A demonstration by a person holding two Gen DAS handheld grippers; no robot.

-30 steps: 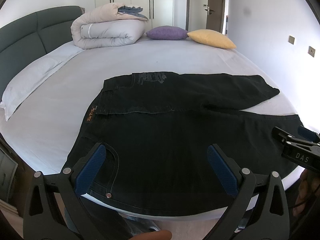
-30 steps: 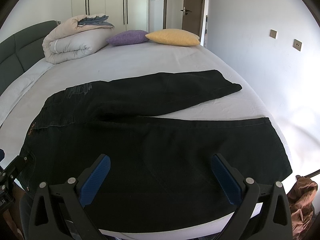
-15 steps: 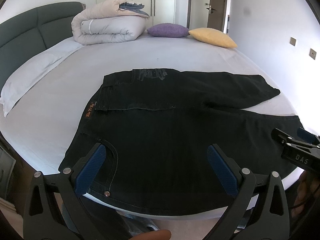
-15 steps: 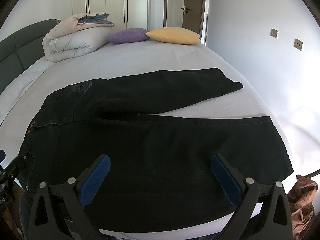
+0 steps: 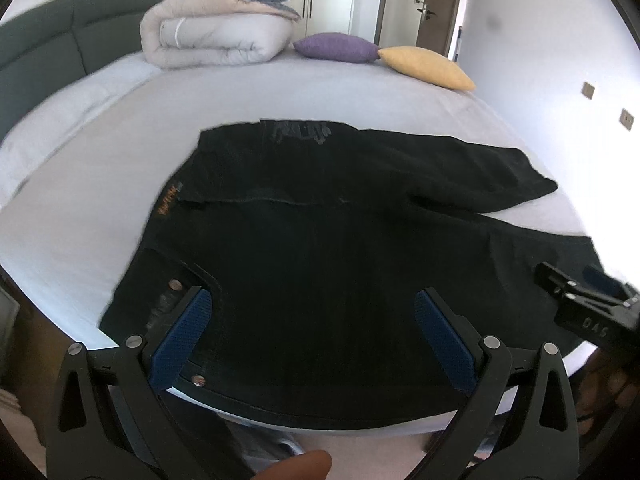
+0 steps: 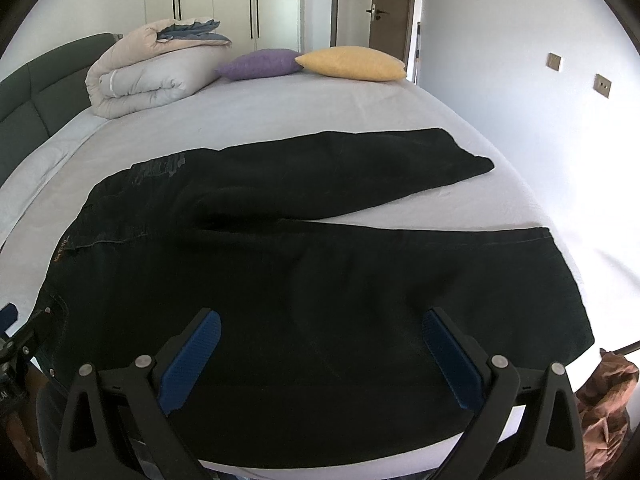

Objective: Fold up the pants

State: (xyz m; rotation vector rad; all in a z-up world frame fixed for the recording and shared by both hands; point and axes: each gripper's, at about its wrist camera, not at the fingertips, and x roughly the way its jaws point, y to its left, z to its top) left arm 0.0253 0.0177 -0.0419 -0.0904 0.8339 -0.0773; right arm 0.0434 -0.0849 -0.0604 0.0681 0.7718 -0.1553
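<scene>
Bed (image 6: 320, 112) — black pants (image 6: 320, 272), seemingly flat

We're looking at a bright bedroom: a big bed (image 6: 320, 108) in a pale sheet with a dark green padded headboard (image 5: 60, 40). White wardrobe doors (image 6: 224, 4) and a brown door (image 6: 390, 8) line the far wall, and two wall switches (image 6: 578, 74) sit on the white wall on the right.

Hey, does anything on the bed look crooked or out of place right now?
The black pants lie with legs splayed apart, and the near edge hangs over the bed edge. A blue garment sits loosely on the rolled duvet. Nothing looks spilled or damaged.
</scene>
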